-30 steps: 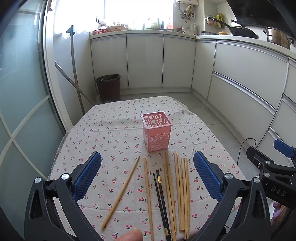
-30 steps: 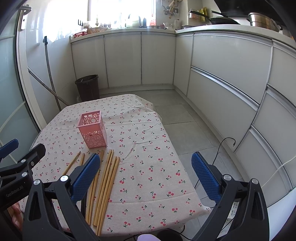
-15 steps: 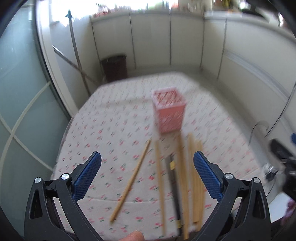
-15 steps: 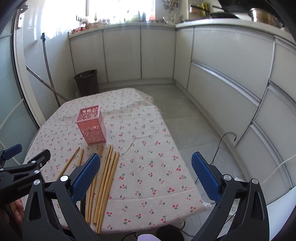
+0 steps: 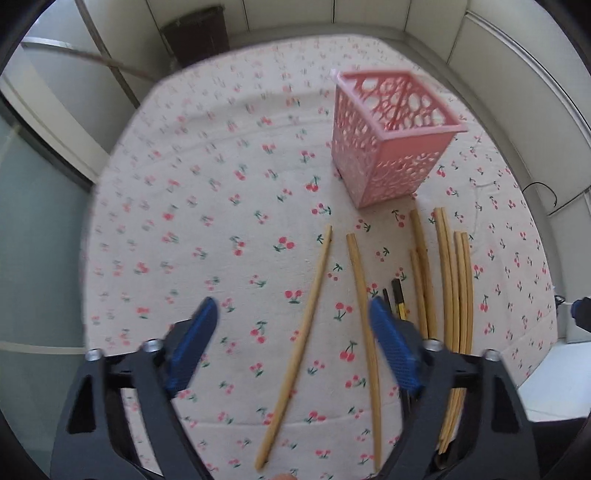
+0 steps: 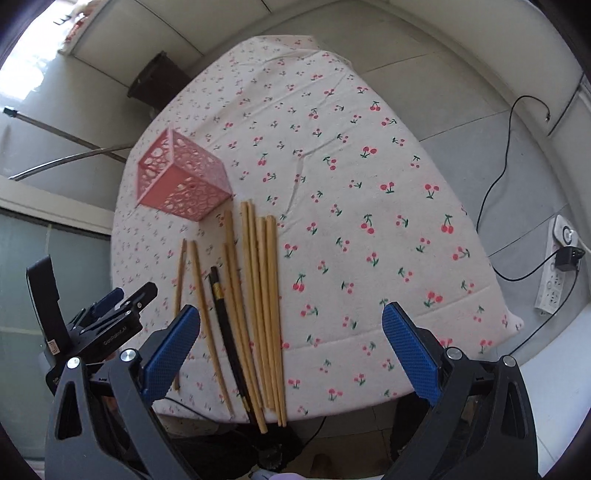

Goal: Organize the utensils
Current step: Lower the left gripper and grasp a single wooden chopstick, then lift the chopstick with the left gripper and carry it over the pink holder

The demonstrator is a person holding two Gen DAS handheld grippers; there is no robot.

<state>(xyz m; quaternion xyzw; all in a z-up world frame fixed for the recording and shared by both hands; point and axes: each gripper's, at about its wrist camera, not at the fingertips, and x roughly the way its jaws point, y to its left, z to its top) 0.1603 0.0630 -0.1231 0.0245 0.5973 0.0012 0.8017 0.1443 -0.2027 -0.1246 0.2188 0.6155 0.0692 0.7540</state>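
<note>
A pink perforated basket [image 5: 391,140] [image 6: 181,181] stands upright and empty on the cherry-print tablecloth [image 5: 207,206]. In front of it lie several wooden chopsticks [image 5: 303,343] [image 6: 258,295] and a black pair [image 5: 397,295] [image 6: 225,325], roughly parallel. My left gripper [image 5: 293,306] [image 6: 135,291] points down over the two leftmost wooden sticks; its jaws are closing, and both sticks lie between them with the pads touching nothing. My right gripper [image 6: 291,310] is open above the near table edge, with the right-hand wooden chopsticks showing between its fingers.
The table's near edge [image 6: 332,406] lies just under the right gripper. On the floor to the right are a power strip [image 6: 554,266] and a black cable [image 6: 495,184]. A dark bin [image 5: 195,29] and a leaning pole [image 6: 66,158] stand beyond the table.
Both grippers tipped downward and sank toward the table, so the chopsticks now fill the views. The left jaws have narrowed. Basket and chopsticks have not moved.
</note>
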